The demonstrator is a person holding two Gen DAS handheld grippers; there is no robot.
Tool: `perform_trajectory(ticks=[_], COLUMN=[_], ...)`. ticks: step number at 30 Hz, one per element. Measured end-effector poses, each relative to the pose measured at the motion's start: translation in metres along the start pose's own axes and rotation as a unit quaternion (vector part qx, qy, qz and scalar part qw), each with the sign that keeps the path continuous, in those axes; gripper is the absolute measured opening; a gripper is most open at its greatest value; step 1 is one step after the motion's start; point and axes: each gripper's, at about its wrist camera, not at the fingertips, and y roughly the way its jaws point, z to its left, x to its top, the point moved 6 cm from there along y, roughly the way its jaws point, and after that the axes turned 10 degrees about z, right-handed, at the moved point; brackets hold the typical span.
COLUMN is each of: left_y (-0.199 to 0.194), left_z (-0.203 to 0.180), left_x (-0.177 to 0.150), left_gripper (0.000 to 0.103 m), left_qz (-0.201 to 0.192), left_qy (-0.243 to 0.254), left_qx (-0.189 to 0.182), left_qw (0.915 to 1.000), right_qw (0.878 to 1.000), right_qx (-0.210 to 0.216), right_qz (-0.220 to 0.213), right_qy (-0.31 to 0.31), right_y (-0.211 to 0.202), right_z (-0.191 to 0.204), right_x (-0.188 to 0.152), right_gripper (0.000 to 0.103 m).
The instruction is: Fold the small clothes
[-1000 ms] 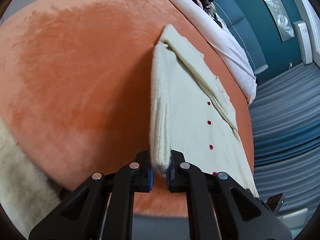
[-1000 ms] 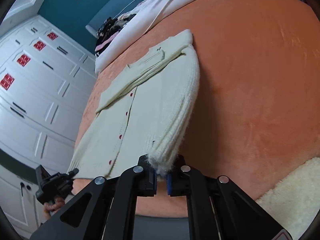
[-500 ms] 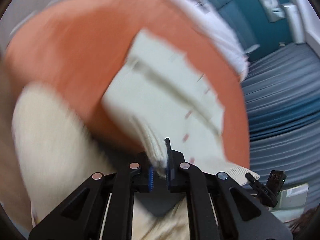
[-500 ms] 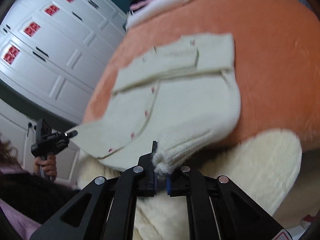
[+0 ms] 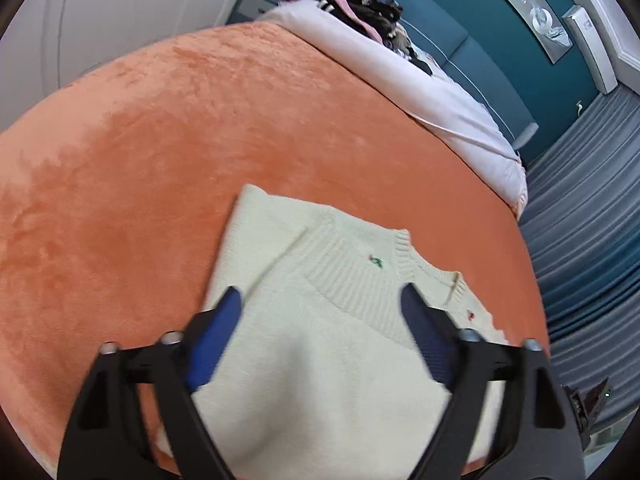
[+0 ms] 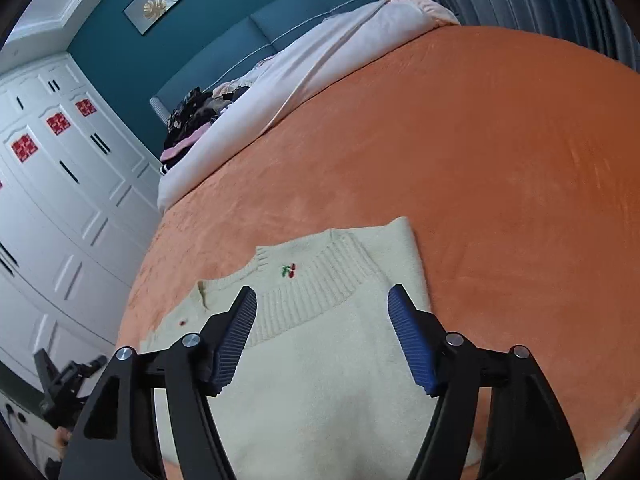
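Orange blanket [image 5: 168,152] bears the folded cardigan [image 6: 320,360], neckline pointing away; left claw [image 5: 320,312] and right claw [image 6: 322,308] gape wide, empty.

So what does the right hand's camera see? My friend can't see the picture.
A folded cream cardigan with a tiny cherry design lies on an orange blanket. The right gripper hangs open just above it, holding nothing. White wardrobe doors stand behind.

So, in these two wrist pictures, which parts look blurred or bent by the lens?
Left wrist view: the left tongs show smeared blue pads, and the cream cardigan is soft near the lens. Right wrist view: sharper, the right tongs show crisp ribbed pads. In both, fisheye bows the orange blanket into a dome.
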Motion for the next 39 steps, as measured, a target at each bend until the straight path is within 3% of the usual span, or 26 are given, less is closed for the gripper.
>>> perform_trajectory(ticks=[2,5,7,9,10,13,15,17,18,20,23,25,28,31,33,35,39], left_y=[0.014,0.041,0.060,0.070,0.070,0.039,0.013,0.003,0.008,0.034,0.102,0.105,0.098,0.073,0.044,0.027,0.034], left_z=[0.004,0.002,-0.001,-0.006,-0.008,-0.026,-0.044,-0.052,-0.048,-0.032,0.003,0.008,0.010,0.005,-0.015,-0.042,-0.091], left_x=[0.002,0.003,0.001,0.000,0.000,0.010,0.026,0.043,0.051,0.057,0.033,0.025,0.024,0.024,0.015,-0.003,-0.059], left_gripper=[0.084,0.078,0.060,0.012,0.011,0.010,0.010,0.010,0.010,0.011,0.011,0.013,0.014,0.020,0.021,0.021,0.021], left_qz=[0.019,0.069,0.095,0.115,0.123,0.079,0.041,0.016,0.013,0.032,0.112,0.074,0.068,0.046,0.011,-0.001,0.048], left_qy=[0.005,-0.003,0.015,0.038,0.040,0.054,0.073,0.073,0.065,0.053,0.028,0.042,0.031,0.032,0.047,0.063,0.082], left_qx=[0.011,-0.002,0.013,0.030,0.023,0.006,-0.010,-0.008,0.002,0.027,0.075,0.067,0.052,0.072,0.075,0.050,-0.002], left_qw=[0.9997,0.9976,0.9953,0.9922,0.9913,0.9954,0.9965,0.9972,0.9978,0.9977,0.9905,0.9940,0.9959,0.9958,0.9960,0.9967,0.9955], right_qw=[0.999,0.998,0.996,0.994,0.993,0.997,0.998,0.996,0.997,1.000,0.993,0.996,0.995,0.998,0.999,0.999,0.983], right_qx=[-0.031,-0.029,-0.041,-0.041,-0.038,0.015,0.055,0.069,0.062,0.021,-0.047,-0.037,-0.028,-0.065,-0.044,0.000,0.097], right_qz=[0.022,0.059,0.080,0.094,0.100,0.041,-0.010,-0.049,-0.050,-0.011,0.105,0.077,0.065,0.006,-0.004,0.018,0.101], right_qy=[-0.011,-0.001,-0.004,-0.025,-0.046,-0.058,-0.041,-0.020,-0.012,0.004,0.029,0.035,0.065,0.020,-0.012,-0.049,-0.120], right_y=[0.019,0.055,0.072,0.073,0.073,0.030,-0.002,-0.019,-0.015,0.027,0.114,0.111,0.096,0.056,0.037,0.042,0.076], right_z=[0.000,-0.002,-0.012,-0.015,-0.009,0.011,0.025,0.022,0.016,-0.009,-0.053,-0.054,-0.050,-0.021,0.006,0.053,0.148], right_x=[-0.004,-0.001,-0.005,-0.022,-0.024,-0.013,0.012,0.035,0.041,0.040,0.002,0.001,0.010,0.013,0.007,-0.015,-0.084], right_gripper=[0.067,0.067,0.067,0.043,0.010,0.009,0.009,0.008,0.008,0.008,0.008,0.007,0.010,0.019,0.019,0.019,0.019])
